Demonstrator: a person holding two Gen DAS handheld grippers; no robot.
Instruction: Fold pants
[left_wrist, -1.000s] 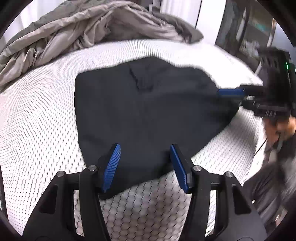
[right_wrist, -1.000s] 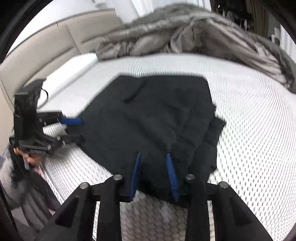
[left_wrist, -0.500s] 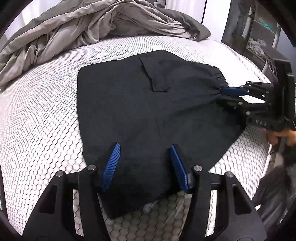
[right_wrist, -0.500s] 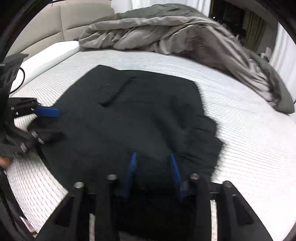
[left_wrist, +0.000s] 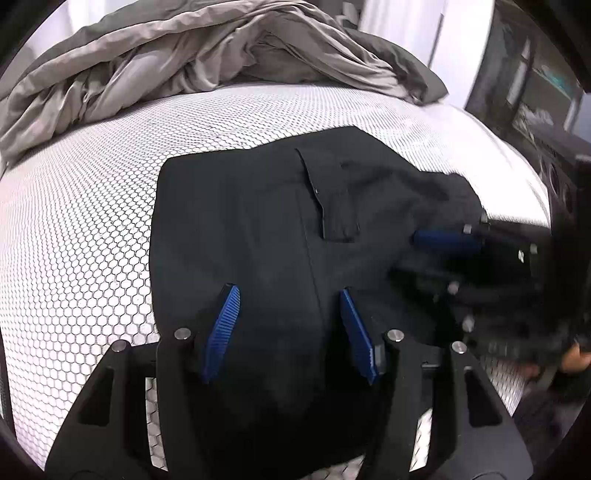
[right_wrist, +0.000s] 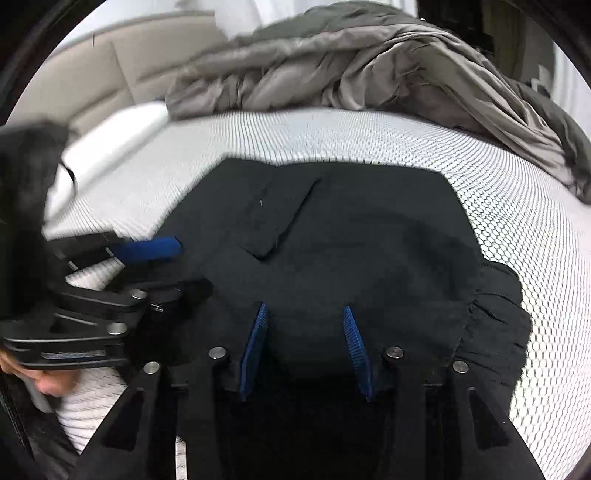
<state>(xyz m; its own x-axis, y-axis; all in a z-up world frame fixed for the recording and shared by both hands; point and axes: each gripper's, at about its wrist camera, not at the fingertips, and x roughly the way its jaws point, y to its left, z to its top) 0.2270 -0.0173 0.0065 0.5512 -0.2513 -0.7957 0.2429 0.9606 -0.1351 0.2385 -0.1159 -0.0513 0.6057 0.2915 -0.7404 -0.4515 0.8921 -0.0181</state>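
Black pants (left_wrist: 258, 229) lie folded flat on the white mesh mattress (left_wrist: 74, 240), a back pocket facing up; they also show in the right wrist view (right_wrist: 362, 236). My left gripper (left_wrist: 290, 299) is open, fingers over the near edge of the pants with cloth between and under them. My right gripper (right_wrist: 304, 314) is open over the opposite near edge, above the bunched waistband (right_wrist: 498, 317). Each gripper shows in the other's view, blurred: the right one (left_wrist: 443, 251) and the left one (right_wrist: 155, 258).
A crumpled grey duvet (left_wrist: 207, 55) is heaped at the far side of the bed, also in the right wrist view (right_wrist: 369, 66). A beige headboard (right_wrist: 92, 81) and white pillow (right_wrist: 110, 140) are at left. Dark furniture (left_wrist: 535, 92) stands beyond the bed's right edge.
Both grippers have moved forward over the pants and closer to each other. The right gripper's jaws have opened wider and let go of the cloth it pinched.
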